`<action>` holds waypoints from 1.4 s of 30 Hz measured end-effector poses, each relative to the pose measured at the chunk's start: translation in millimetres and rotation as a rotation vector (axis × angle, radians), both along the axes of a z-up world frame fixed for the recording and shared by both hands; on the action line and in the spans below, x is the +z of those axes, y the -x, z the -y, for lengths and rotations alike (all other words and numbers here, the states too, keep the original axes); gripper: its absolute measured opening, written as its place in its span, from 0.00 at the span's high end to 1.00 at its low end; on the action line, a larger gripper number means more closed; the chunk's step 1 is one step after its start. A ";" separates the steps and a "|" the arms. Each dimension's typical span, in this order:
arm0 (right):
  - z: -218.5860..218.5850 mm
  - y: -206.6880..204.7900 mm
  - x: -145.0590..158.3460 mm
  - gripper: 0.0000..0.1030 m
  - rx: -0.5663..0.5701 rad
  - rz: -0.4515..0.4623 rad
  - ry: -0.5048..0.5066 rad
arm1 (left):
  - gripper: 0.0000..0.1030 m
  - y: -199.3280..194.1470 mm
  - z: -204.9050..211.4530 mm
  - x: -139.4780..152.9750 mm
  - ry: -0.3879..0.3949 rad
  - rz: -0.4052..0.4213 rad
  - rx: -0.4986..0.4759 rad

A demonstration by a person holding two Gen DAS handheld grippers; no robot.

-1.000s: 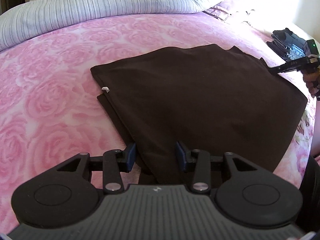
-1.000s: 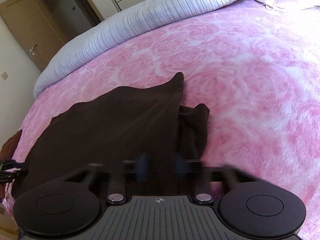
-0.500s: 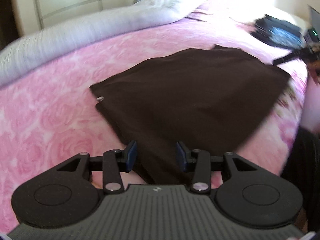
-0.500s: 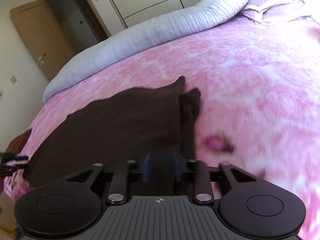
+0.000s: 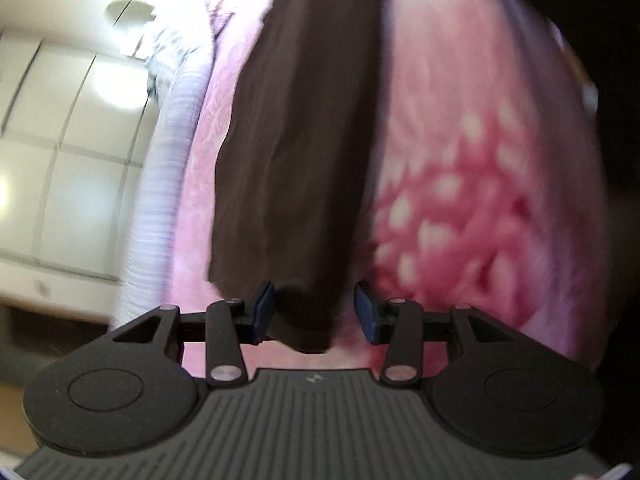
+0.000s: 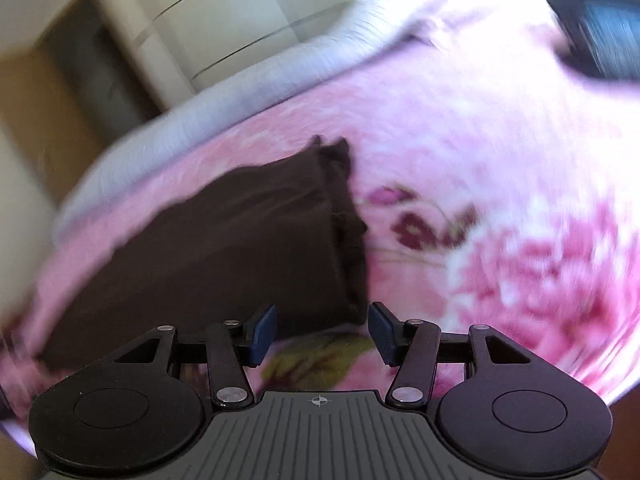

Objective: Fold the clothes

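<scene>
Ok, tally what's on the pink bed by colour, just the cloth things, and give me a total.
Dark brown: 1, the folded garment.
Grey-white: 1, the striped duvet along the far edge.
Dark blue-black: 1, a blurred bundle, kind unclear.
Total: 3

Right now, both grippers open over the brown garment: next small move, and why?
Probably close the left gripper on the brown garment's near corner: that corner already lies between its open fingers. The right gripper is open too, but only pink bedspread sits between its fingers, the garment's edge just ahead. Both views are blurred.

Pink floral bed (image 6: 500,152), grey duvet (image 6: 248,76), white wardrobe (image 5: 68,152) w/ glare.
</scene>
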State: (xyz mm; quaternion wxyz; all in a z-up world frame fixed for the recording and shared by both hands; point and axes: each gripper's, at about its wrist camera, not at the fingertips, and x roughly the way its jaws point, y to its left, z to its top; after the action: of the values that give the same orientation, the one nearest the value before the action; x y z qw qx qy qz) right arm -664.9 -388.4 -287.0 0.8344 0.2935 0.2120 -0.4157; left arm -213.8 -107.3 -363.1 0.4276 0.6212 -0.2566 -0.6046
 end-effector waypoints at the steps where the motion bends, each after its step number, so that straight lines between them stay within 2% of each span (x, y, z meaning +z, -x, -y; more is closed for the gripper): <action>1: -11.4 -13.1 -0.7 0.47 0.078 -0.096 0.073 | 0.64 -1.0 3.4 -2.8 0.004 0.021 -0.003; 3: -34.1 -39.4 -2.0 0.47 0.233 -0.288 0.219 | 0.88 -3.9 10.5 -5.4 -0.009 0.024 0.008; 4: -45.5 -52.5 -2.6 0.47 0.311 -0.384 0.291 | 0.93 -5.6 13.2 -3.9 -0.017 0.001 0.021; 7: -72.9 -89.1 -10.9 0.47 0.521 -0.664 0.486 | 0.93 -12.9 20.1 6.4 -0.037 -0.116 0.078; 9: -80.0 -105.2 -23.4 0.47 0.609 -0.800 0.589 | 0.93 -19.8 24.8 16.8 -0.048 -0.229 0.137; 11: -86.1 -116.9 -33.6 0.47 0.687 -0.902 0.706 | 0.93 -25.6 28.7 22.7 -0.060 -0.288 0.175; 13: -80.4 -112.5 -32.4 0.47 0.683 -0.918 0.717 | 0.93 -28.2 31.5 25.3 -0.068 -0.314 0.195; 16: -71.7 -105.8 -30.6 0.47 0.676 -0.942 0.734 | 0.94 -16.1 28.6 24.1 -0.061 -0.247 0.165; 17: -68.9 -103.6 -30.1 0.51 0.674 -0.950 0.739 | 0.95 -13.0 25.5 21.7 -0.052 -0.208 0.143; 18: -66.0 -101.4 -29.5 0.87 0.671 -0.958 0.745 | 0.95 -10.0 22.4 19.4 -0.043 -0.170 0.122; 19: -63.1 -99.2 -28.9 0.96 0.669 -0.966 0.751 | 0.96 -8.4 16.9 20.7 -0.042 -0.156 0.107; 21: -57.3 -94.8 -27.7 0.96 0.664 -0.982 0.762 | 0.96 -5.9 5.0 24.9 -0.041 -0.138 0.080; 26: -56.0 -77.4 -24.3 0.97 0.632 -1.009 0.766 | 0.96 22.8 -47.2 51.3 -0.067 -0.178 -0.031; 30: -69.8 -56.4 -21.1 1.00 0.584 -1.015 0.743 | 0.96 47.9 -84.8 39.1 -0.114 -0.202 -0.088; 33: -80.1 -40.7 -18.7 1.00 0.548 -1.019 0.725 | 0.96 47.1 -95.4 25.4 -0.138 -0.228 -0.059; 38: -97.6 -15.5 -14.5 0.96 0.489 -1.023 0.696 | 0.92 25.5 -106.1 42.3 -0.141 -0.360 0.007; 40: -114.6 -35.9 -6.6 0.85 0.511 -0.954 0.714 | 0.92 15.3 -111.5 45.8 -0.130 -0.372 0.036; 42: -134.3 -66.2 -0.6 0.49 0.563 -0.881 0.745 | 0.92 5.0 -117.7 49.7 -0.113 -0.382 0.050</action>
State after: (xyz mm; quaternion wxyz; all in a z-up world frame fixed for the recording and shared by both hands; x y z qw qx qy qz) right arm -598.7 -254.1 -287.6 0.7923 -0.2814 0.4452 -0.3079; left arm -218.8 10.5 -313.4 0.4478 0.5244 -0.1212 -0.7140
